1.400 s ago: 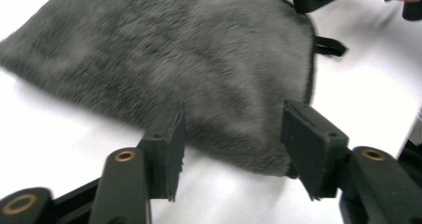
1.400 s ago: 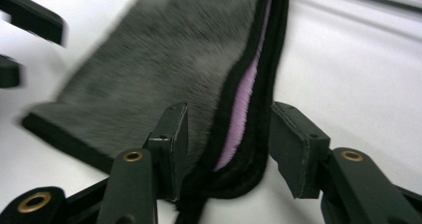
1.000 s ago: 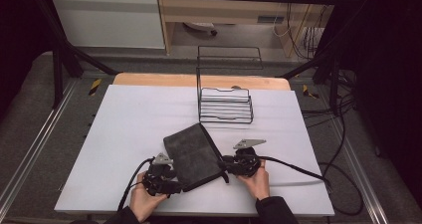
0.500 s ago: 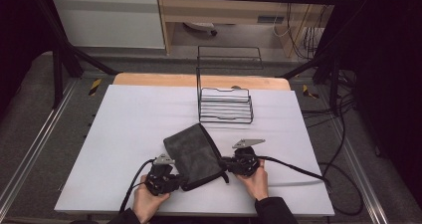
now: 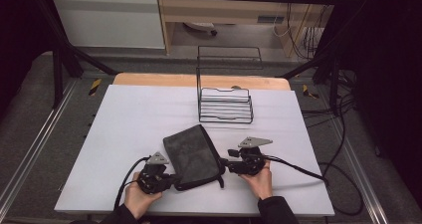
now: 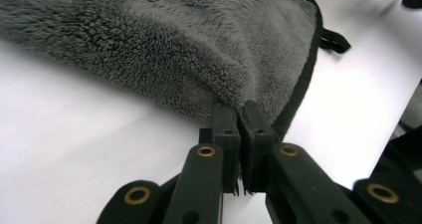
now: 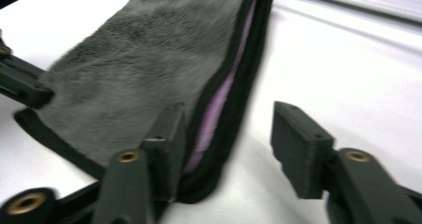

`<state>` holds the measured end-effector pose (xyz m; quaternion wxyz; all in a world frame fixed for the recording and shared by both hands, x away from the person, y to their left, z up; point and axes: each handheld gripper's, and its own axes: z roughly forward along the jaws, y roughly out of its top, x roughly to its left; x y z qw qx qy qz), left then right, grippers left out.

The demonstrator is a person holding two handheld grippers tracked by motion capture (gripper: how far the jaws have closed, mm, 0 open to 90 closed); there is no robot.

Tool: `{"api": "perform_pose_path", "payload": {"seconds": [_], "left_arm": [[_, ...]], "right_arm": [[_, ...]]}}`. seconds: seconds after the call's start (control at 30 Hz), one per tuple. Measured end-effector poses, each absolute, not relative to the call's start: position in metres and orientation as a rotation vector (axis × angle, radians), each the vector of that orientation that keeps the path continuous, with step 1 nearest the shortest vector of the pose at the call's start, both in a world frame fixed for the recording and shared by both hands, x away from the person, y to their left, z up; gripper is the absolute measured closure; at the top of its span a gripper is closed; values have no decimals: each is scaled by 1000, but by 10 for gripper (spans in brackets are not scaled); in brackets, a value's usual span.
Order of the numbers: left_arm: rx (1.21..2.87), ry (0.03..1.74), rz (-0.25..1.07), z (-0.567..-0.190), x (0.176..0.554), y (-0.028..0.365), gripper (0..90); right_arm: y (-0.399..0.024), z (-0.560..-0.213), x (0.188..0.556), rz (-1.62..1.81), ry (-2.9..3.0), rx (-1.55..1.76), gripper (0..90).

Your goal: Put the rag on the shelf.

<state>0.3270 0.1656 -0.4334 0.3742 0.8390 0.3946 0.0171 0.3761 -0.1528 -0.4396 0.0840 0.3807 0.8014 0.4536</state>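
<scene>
Towel (image 6: pixel 164 50) pinched in L fingers (image 6: pixel 225 129).

A folded grey fleece cloth with black edging (image 5: pixel 193 154) lies on the white table top (image 5: pixel 124 129), toward its near edge. Behind the cloth, and a little to its right, a black wire rack (image 5: pixel 225 104) stands on the same top. The left gripper (image 5: pixel 171 180) sits at the cloth's near left corner; the right gripper (image 5: pixel 223 165) sits just beside its right edge.
</scene>
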Motion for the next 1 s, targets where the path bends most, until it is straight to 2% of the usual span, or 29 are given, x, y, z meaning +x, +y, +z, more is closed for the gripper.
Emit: {"api": "perform_pose_path", "payload": {"seconds": [0.3, 0.33, 0.37, 0.4, 0.73, 0.83, 0.9, 0.93, 1.0], "left_arm": [[2199, 991, 52, -430, 327, 202, 865], [2209, 986, 52, -431, 327, 205, 864], [2220, 981, 54, -431, 327, 207, 864], [2220, 980, 60, -432, 327, 209, 864], [2262, 957, 77, -431, 327, 224, 844], [2253, 963, 81, -428, 327, 226, 769], [2231, 970, 99, -424, 328, 229, 632], [2214, 977, 102, -421, 329, 232, 632], [2170, 993, 124, -414, 333, 238, 551]], "right_arm": [[-163, -442, 376, 1379, 2382, 1168, 292], [-163, -442, 374, 1362, 2386, 1150, 244], [-163, -442, 374, 1362, 2386, 1150, 244], [-164, -443, 372, 1352, 2395, 1137, 203], [-168, -445, 371, 1383, 2385, 1155, 104], [-167, -446, 371, 1380, 2391, 1158, 89], [-167, -446, 371, 1385, 2384, 1158, 76], [-167, -446, 371, 1385, 2384, 1158, 76], [-167, -446, 371, 1389, 2379, 1164, 65]]}}
